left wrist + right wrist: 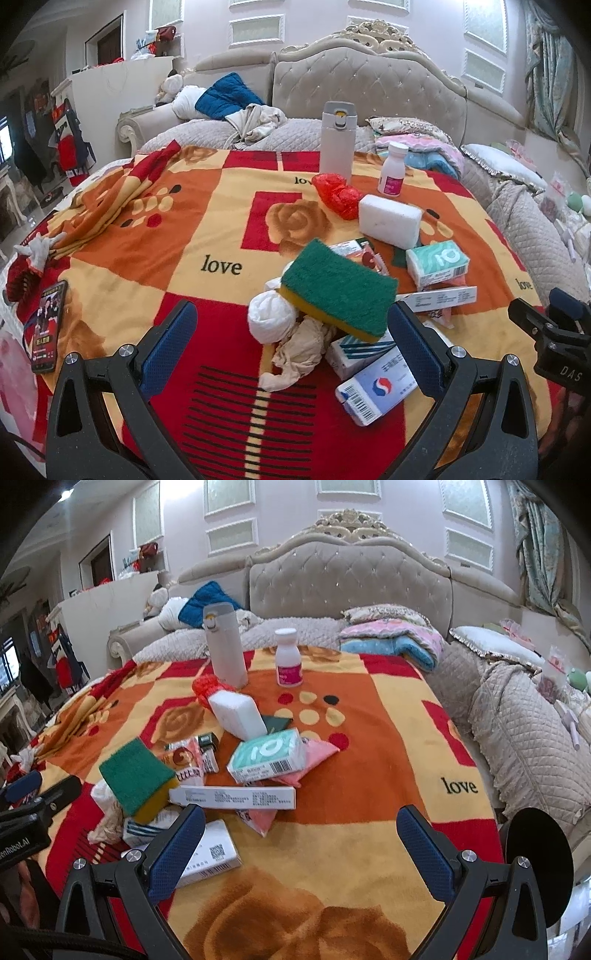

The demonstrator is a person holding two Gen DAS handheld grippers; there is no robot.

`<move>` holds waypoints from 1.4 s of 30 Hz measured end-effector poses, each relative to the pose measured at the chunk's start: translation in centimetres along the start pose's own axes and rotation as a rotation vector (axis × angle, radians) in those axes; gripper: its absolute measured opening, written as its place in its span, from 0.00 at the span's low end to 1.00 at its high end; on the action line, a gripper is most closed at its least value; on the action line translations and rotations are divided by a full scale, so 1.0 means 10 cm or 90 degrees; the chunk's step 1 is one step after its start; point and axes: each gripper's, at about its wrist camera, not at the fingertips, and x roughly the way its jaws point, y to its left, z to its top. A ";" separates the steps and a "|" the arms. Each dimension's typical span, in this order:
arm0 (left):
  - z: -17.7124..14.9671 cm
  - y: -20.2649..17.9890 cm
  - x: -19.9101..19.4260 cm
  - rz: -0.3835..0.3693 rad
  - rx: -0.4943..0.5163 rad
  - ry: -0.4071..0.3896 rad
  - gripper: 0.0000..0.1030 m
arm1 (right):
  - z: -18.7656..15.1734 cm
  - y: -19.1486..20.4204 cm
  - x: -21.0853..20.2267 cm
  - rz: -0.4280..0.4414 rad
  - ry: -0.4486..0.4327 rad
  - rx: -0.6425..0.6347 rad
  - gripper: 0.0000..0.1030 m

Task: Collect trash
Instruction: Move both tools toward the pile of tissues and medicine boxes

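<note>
The trash sits in a loose heap on the patterned blanket (pixel 147 251) spread over the bed, and the left gripper (pixel 291 347) is the one lined up with it. Its jaws stand wide apart and empty, and between them, just ahead, lie a crumpled beige tissue (pixel 301 349) and a white wad of paper (pixel 271 319). The wad touches the near-left corner of a green and yellow scouring sponge (pixel 338 291), which rests tilted on top of small cartons. The tissue's long axis runs from near-left to far-right, roughly along the fingers, so the jaws could close across its narrow width.

The right gripper (pixel 301 853) is also released and holds nothing. It hovers over bare blanket to the right of the heap; only a white carton with a barcode (pixel 210 853) lies by its left finger. From there the heap lies to the left and farther away, with a long white box (pixel 232 797) lying crosswise, left to right, and a teal tissue pack (pixel 267 755) beyond it.

So the left hand looks nearer to the soft scraps. Room is tight on its right, where a blue and white carton (pixel 376 387) sits touching that finger, while the left side is open blanket. Far behind, a grey flask (pixel 337 142) and a white pill bottle (pixel 393 168) stand upright, well clear of the reach. A phone (pixel 46 325) lies at the near-left edge of the bed, well apart.
</note>
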 end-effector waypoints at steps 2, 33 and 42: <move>-0.02 0.05 0.03 -0.002 0.001 0.008 0.99 | -0.02 -0.02 0.04 0.004 0.017 0.004 1.00; -0.39 0.10 0.35 0.030 0.132 0.084 0.91 | -0.24 0.08 0.51 0.079 0.146 0.002 1.00; -0.44 -0.07 0.48 -0.047 0.129 0.133 0.83 | -0.26 -0.07 0.44 0.068 0.146 0.023 1.00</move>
